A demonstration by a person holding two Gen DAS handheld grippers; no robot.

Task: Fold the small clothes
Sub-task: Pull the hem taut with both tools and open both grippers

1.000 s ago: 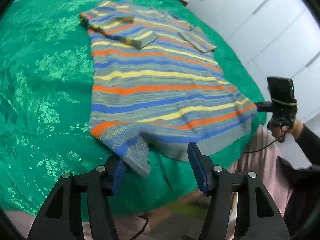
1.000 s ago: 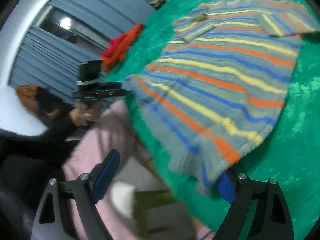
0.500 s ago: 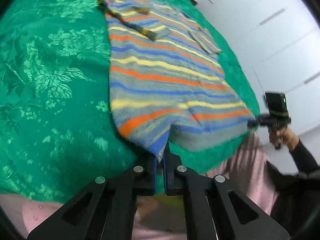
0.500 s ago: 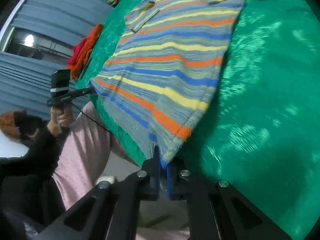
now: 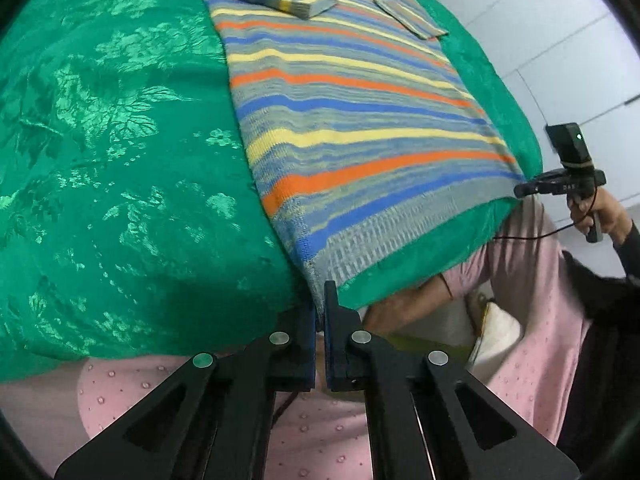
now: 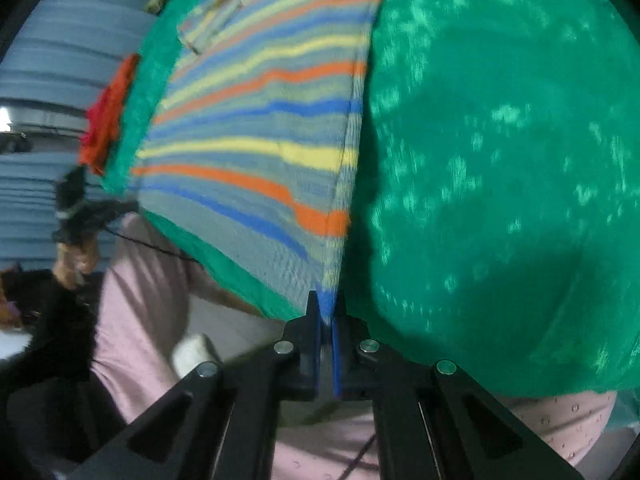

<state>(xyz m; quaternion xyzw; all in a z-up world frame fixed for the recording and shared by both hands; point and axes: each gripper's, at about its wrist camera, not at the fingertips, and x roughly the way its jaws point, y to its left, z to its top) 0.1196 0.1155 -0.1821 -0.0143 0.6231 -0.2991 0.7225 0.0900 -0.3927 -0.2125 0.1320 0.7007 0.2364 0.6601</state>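
A striped knit sweater (image 5: 352, 112) in grey, blue, yellow and orange lies flat on a green patterned cloth (image 5: 120, 140), its sleeves folded in over the chest at the far end. My left gripper (image 5: 319, 300) is shut on the sweater's near left hem corner at the cloth's edge. In the right wrist view my right gripper (image 6: 327, 308) is shut on the hem's other corner of the sweater (image 6: 256, 120). The right gripper (image 5: 524, 190) also shows at the far hem corner in the left wrist view, and the left gripper (image 6: 128, 206) shows blurred in the right wrist view.
The green cloth (image 6: 500, 140) drops off just before the person's pink trousers (image 5: 532, 280). An orange and red garment pile (image 6: 108, 116) lies at the cloth's far left edge. White cabinet doors (image 5: 560, 40) stand beyond the table.
Both grippers went from open around the hem corners to shut on them. Both moved in lower and closer to the cloth's edge, and the curled left corner is pulled straight.
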